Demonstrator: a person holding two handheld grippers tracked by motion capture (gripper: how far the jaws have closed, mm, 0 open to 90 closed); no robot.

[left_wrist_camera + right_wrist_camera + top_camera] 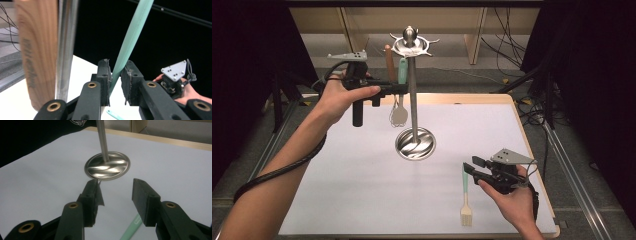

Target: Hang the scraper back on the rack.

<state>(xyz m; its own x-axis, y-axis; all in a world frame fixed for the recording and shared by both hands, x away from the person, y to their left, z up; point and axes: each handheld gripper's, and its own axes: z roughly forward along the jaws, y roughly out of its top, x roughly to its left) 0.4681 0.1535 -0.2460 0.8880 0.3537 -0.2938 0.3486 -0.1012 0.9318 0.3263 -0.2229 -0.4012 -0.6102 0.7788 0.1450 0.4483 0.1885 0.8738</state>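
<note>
A steel utensil stand [412, 90] rises from a round base [415, 144] mid-table. From its top hooks hang a wooden-handled tool [388, 62] and a mint-handled whisk [402, 72]. My left gripper [403, 89] is shut on the whisk's handle [132, 35], which runs tilted between the pads, next to the pole [66, 47] and wooden handle [37, 52]. A mint-handled brush [466, 197] lies flat at the front right. My right gripper [472, 166] stands open just above the top of its handle [130, 232], facing the stand's base [107, 166].
The white mat [362, 190] ends in a wooden table edge [532, 150] on the right. Cables and frame legs lie on the floor beyond the table. The right hand and its gripper [175, 80] show far off in the left gripper view.
</note>
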